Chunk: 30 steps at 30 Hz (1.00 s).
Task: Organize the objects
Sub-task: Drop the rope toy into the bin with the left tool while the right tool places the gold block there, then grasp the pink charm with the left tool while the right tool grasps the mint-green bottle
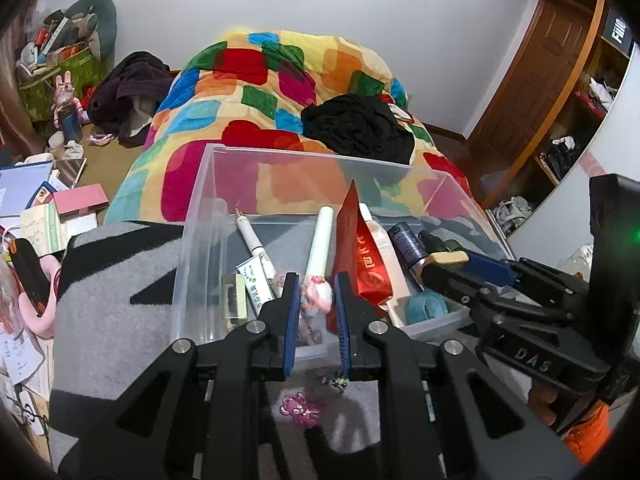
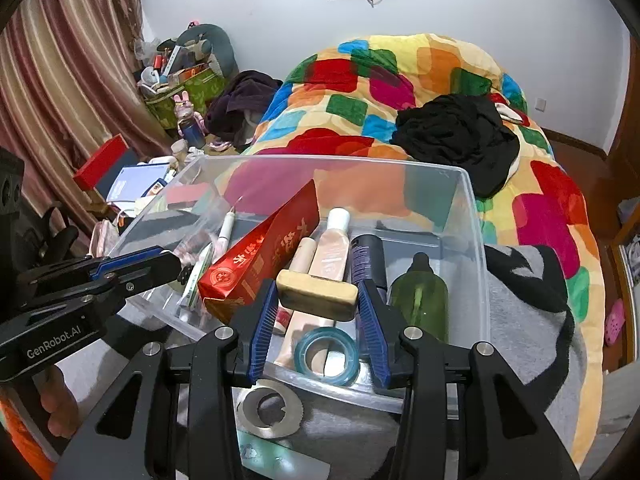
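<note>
A clear plastic bin (image 1: 208,184) (image 2: 476,208) sits on a grey and black blanket. My left gripper (image 1: 316,292) is shut on a white pen with a pink charm (image 1: 320,248), held over the bin's near edge. My right gripper (image 2: 318,294) is shut on a beige eraser block (image 2: 316,294) above the bin; it also shows in the left wrist view (image 1: 446,258). Inside lie a red packet (image 2: 260,256), a cream tube (image 2: 332,248), a dark tube (image 2: 368,256), a green bottle (image 2: 420,296), a blue tape roll (image 2: 326,354) and another pen (image 1: 250,234).
A metal ring (image 2: 270,410) and a pink charm (image 1: 298,410) lie on the blanket in front of the bin. A colourful quilt (image 2: 400,80) with black clothes (image 2: 456,132) lies behind. Books and boxes (image 1: 52,208) clutter the left.
</note>
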Available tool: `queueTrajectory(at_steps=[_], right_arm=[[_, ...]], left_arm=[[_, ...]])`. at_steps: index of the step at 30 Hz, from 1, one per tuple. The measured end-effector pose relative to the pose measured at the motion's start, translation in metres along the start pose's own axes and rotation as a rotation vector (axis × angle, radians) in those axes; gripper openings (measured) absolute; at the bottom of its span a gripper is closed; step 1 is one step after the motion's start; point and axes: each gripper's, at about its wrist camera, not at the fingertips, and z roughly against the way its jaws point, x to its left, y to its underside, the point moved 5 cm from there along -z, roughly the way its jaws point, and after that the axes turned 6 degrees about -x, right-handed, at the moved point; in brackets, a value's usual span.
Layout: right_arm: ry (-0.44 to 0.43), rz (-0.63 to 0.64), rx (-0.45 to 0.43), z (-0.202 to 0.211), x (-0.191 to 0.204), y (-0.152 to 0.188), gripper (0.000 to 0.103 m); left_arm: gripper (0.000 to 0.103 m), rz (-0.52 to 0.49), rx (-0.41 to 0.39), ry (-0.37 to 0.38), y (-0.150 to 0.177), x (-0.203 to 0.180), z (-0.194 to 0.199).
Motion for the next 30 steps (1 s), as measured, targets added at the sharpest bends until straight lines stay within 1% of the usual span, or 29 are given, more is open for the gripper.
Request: queueTrajectory(at_steps=[3, 6, 7, 9, 11, 12, 13, 14, 15, 16, 17, 18, 21, 23, 26, 30], right_arm=[[0.002, 0.005, -0.003, 0.002, 0.002, -0.001, 0.04], [-0.006, 0.006, -0.008, 0.006, 0.003, -0.002, 0.049], [-0.002, 0.009, -0.016, 0.009, 0.004, -0.002, 0.054], [0.009, 0.017, -0.032, 0.014, 0.005, -0.004, 0.056], [0.008, 0.028, -0.04, 0.02, 0.007, -0.005, 0.056], [0.007, 0.033, -0.044, 0.023, 0.009, -0.005, 0.056], [0.007, 0.037, -0.049, 0.027, 0.009, -0.005, 0.057], [0.006, 0.039, -0.055, 0.03, 0.01, -0.005, 0.06], [0.005, 0.039, -0.062, 0.033, 0.01, -0.006, 0.062], [0.006, 0.038, -0.073, 0.038, 0.011, -0.006, 0.067], [0.007, 0.039, -0.083, 0.042, 0.011, -0.006, 0.069], [0.01, 0.043, -0.094, 0.046, 0.012, -0.006, 0.069], [0.018, 0.06, -0.11, 0.057, 0.015, -0.006, 0.07], [0.024, 0.069, -0.121, 0.064, 0.017, -0.004, 0.074], [0.027, 0.077, -0.135, 0.073, 0.019, 0.001, 0.081], [0.025, 0.086, -0.135, 0.081, 0.02, 0.01, 0.082]], left_arm=[[0.016, -0.008, 0.002, 0.004, 0.0, -0.003, 0.002], [0.019, -0.02, 0.002, 0.002, 0.001, -0.005, 0.005], [0.021, -0.022, 0.0, 0.0, 0.001, -0.006, 0.006], [0.025, -0.028, -0.008, -0.008, 0.001, -0.007, 0.011], [0.034, -0.035, -0.022, -0.017, 0.001, -0.008, 0.017], [0.036, -0.039, -0.03, -0.022, 0.001, -0.009, 0.021], [0.043, -0.041, -0.038, -0.027, 0.001, -0.009, 0.024], [0.051, -0.046, -0.049, -0.036, 0.0, -0.01, 0.028], [0.054, -0.049, -0.061, -0.045, 0.0, -0.01, 0.032], [0.058, -0.052, -0.073, -0.051, 0.0, -0.011, 0.036], [0.06, -0.06, -0.085, -0.06, -0.001, -0.012, 0.041], [0.061, -0.068, -0.094, -0.065, 0.0, -0.013, 0.045], [0.068, -0.084, -0.115, -0.078, 0.001, -0.015, 0.055], [0.073, -0.093, -0.129, -0.09, 0.004, -0.015, 0.063], [0.078, -0.105, -0.14, -0.103, 0.009, -0.015, 0.07], [0.08, -0.115, -0.133, -0.116, 0.02, -0.014, 0.076]])
